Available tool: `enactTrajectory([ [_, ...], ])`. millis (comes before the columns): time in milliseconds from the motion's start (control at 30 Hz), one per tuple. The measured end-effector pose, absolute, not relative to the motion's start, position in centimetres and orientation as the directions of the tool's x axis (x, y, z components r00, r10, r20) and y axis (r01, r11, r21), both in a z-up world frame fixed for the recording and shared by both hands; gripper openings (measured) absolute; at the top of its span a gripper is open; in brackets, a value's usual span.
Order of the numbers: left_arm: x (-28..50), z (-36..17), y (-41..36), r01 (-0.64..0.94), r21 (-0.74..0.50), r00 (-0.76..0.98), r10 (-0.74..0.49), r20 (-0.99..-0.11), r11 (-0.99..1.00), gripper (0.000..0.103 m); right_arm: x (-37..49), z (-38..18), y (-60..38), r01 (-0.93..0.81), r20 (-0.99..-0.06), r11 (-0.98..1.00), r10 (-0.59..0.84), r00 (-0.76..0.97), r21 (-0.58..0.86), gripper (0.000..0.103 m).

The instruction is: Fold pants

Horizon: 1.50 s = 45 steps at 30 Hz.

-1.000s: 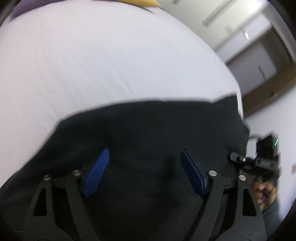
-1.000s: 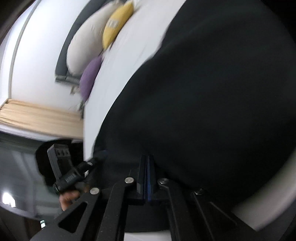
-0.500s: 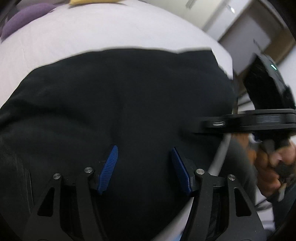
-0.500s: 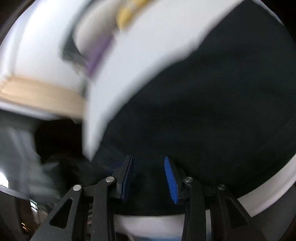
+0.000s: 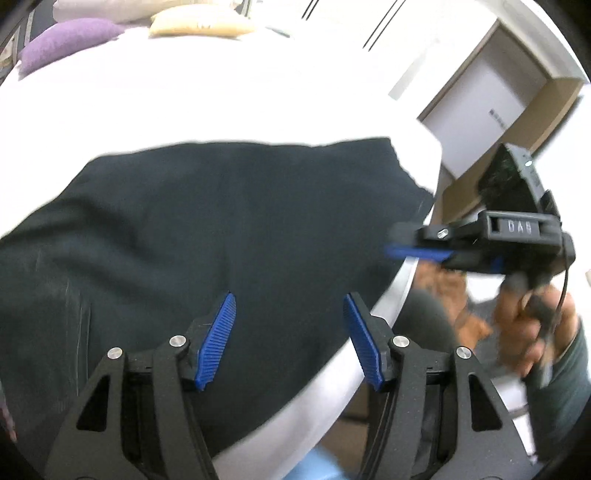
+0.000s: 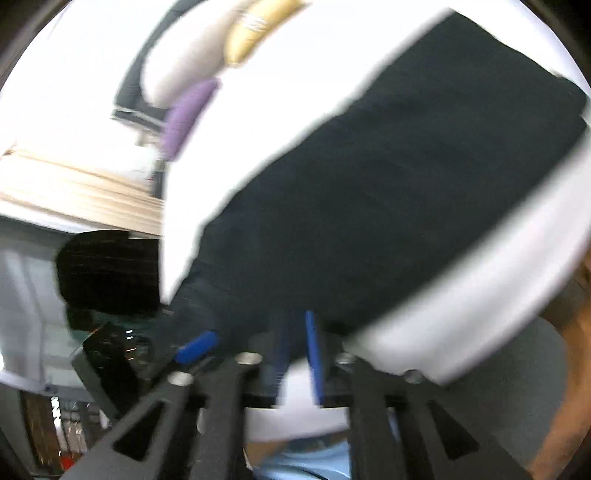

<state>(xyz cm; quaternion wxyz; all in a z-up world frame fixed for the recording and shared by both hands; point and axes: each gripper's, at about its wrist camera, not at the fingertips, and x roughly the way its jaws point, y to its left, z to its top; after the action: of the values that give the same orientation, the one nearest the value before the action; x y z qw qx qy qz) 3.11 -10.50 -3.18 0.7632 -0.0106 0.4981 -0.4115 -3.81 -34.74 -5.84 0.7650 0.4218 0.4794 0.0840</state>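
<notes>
The dark navy fabric pants [image 5: 207,236] lie spread flat on the white-sheeted bed [image 5: 221,103], reaching the bed's near edge. The left gripper [image 5: 290,332], a black frame with ribbed blue pads [image 5: 216,343], hangs just above the pants near that edge, its jaws spread wide and holding nothing. The right gripper [image 6: 295,354] is at the same edge of the bed; its view is smeared by motion, one blue pad [image 6: 314,350] showing with a small gap beside it, so I cannot tell how its jaws stand. From the left camera it appears side-on at the pants' right corner, gripped by a bare hand [image 5: 532,317]. At the far end of the bed rest a purple cushion [image 5: 70,40], a pale yellow cushion [image 5: 199,26] and a white pillow [image 6: 184,55]. Beyond the bed's right corner stands a tan-framed white cabinet [image 5: 491,99].
</notes>
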Motion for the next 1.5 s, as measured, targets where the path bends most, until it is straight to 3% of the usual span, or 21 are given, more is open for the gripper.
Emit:
enactTrajectory([
  [133, 5.2, -7.3, -12.3, 0.560, -0.458, 0.074, -0.592, -0.803, 0.691, 0.063, -0.4, -8.9, -34.0, 0.329, -0.686, 0.615, 0.537, 0.490, 0.717, 0.042],
  [167, 5.3, -7.8, -11.7, 0.558, -0.472, 0.080, -0.610, -0.788, 0.683, 0.062, -0.2, -9.9, -34.8, 0.354, -0.694, 0.607, 0.524, 0.494, 0.711, 0.034],
  [200, 4.8, -7.8, -10.9, 0.566, -0.485, 0.099, -0.639, -0.763, 0.667, 0.062, -0.6, -10.9, -36.3, 0.370, -0.684, 0.585, 0.521, 0.511, 0.722, 0.007],
  [233, 4.3, -7.8, -10.1, 0.565, -0.495, 0.096, -0.649, -0.755, 0.660, 0.062, -0.9, -11.4, -37.1, 0.381, -0.681, 0.574, 0.516, 0.520, 0.725, 0.000],
  [367, 3.6, -7.5, -8.1, 0.558, -0.511, 0.098, -0.663, -0.742, 0.654, 0.062, -8.3, -13.4, -48.5, 0.416, -0.572, 0.416, 0.392, 0.721, 0.809, 0.000],
  [467, 3.5, -7.1, -7.2, 0.540, -0.509, 0.104, -0.654, -0.750, 0.670, 0.063, -13.0, -12.6, -55.2, 0.530, -0.603, 0.344, 0.149, 0.784, 0.775, 0.000],
  [533, 3.1, -6.8, -8.0, 0.544, -0.472, 0.122, -0.622, -0.773, 0.693, 0.063, -15.6, -11.5, -57.3, 0.573, -0.611, 0.288, 0.058, 0.790, 0.768, 0.001],
  [600, 2.8, -5.6, -9.1, 0.567, -0.422, 0.145, -0.590, -0.794, 0.707, 0.063, -17.7, -10.2, -58.0, 0.524, -0.553, 0.271, 0.036, 0.833, 0.807, 0.026],
  [667, 3.6, -3.9, -10.0, 0.581, -0.433, 0.148, -0.614, -0.776, 0.689, 0.063, -18.4, -10.1, -57.4, 0.481, -0.509, 0.252, 0.056, 0.859, 0.840, 0.043],
  [867, 7.2, -1.1, -14.2, 0.602, -0.465, 0.158, -0.667, -0.728, 0.649, 0.063, -16.5, -14.0, -56.5, 0.446, -0.464, 0.146, 0.135, 0.875, 0.883, 0.043],
  [1200, 11.4, -4.1, -21.9, 0.567, -0.554, 0.040, -0.692, -0.721, 0.610, 0.063, -13.5, -16.0, -56.9, 0.340, -0.342, 0.038, 0.133, 0.930, 0.940, 0.043],
  [1400, 12.3, -6.4, -18.5, 0.491, -0.635, 0.013, -0.734, -0.679, 0.596, 0.063, -11.8, -16.8, -57.3, 0.251, -0.249, -0.001, 0.123, 0.961, 0.968, 0.043],
  [1433, 12.4, -6.4, -18.2, 0.495, -0.634, 0.008, -0.733, -0.680, 0.594, 0.063, -11.6, -17.0, -57.4, 0.227, -0.224, -0.016, 0.124, 0.967, 0.974, 0.042],
  [1500, 12.0, -6.9, -17.7, 0.515, -0.620, 0.011, -0.728, -0.686, 0.592, 0.063, -11.0, -17.2, -57.2, 0.234, -0.230, -0.020, 0.134, 0.964, 0.972, 0.029],
])
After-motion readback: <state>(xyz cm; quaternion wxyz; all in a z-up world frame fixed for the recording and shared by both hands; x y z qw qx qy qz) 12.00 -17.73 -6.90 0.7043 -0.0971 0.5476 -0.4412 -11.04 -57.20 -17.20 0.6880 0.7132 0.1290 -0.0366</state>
